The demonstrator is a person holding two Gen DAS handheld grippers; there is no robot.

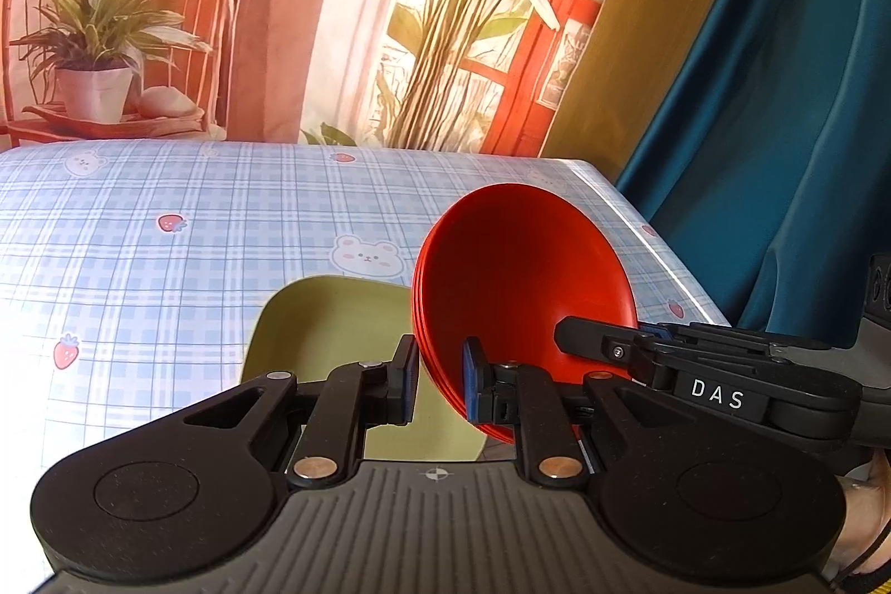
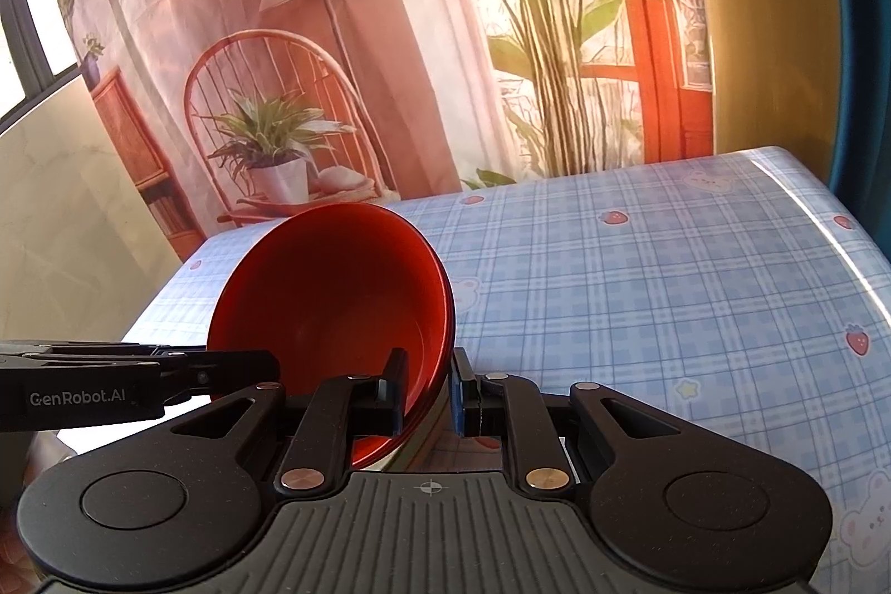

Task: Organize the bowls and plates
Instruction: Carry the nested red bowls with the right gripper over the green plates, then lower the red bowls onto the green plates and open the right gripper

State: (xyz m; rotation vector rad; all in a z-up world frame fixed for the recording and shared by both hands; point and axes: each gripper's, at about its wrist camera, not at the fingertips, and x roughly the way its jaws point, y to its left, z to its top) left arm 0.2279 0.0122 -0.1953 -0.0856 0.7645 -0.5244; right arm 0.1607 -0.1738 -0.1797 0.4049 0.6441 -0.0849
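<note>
A red bowl [image 1: 523, 282] is held tilted above the table by both grippers at once. My left gripper [image 1: 441, 382] is shut on its near rim, one pad inside and one outside. My right gripper [image 2: 427, 391] is shut on the opposite rim of the same red bowl [image 2: 334, 304]. The bowl's outer edge shows several stacked rims, so it may be a nested stack. A pale green plate [image 1: 328, 349] lies on the table below and left of the bowl. The right gripper's fingers [image 1: 601, 343] reach in from the right in the left wrist view.
The table [image 1: 167, 271] has a blue plaid cloth with bears and strawberries; its right edge [image 1: 668, 260] drops off by a teal curtain [image 1: 779, 121]. A printed backdrop hangs behind. The left gripper's fingers [image 2: 139, 371] enter from the left in the right wrist view.
</note>
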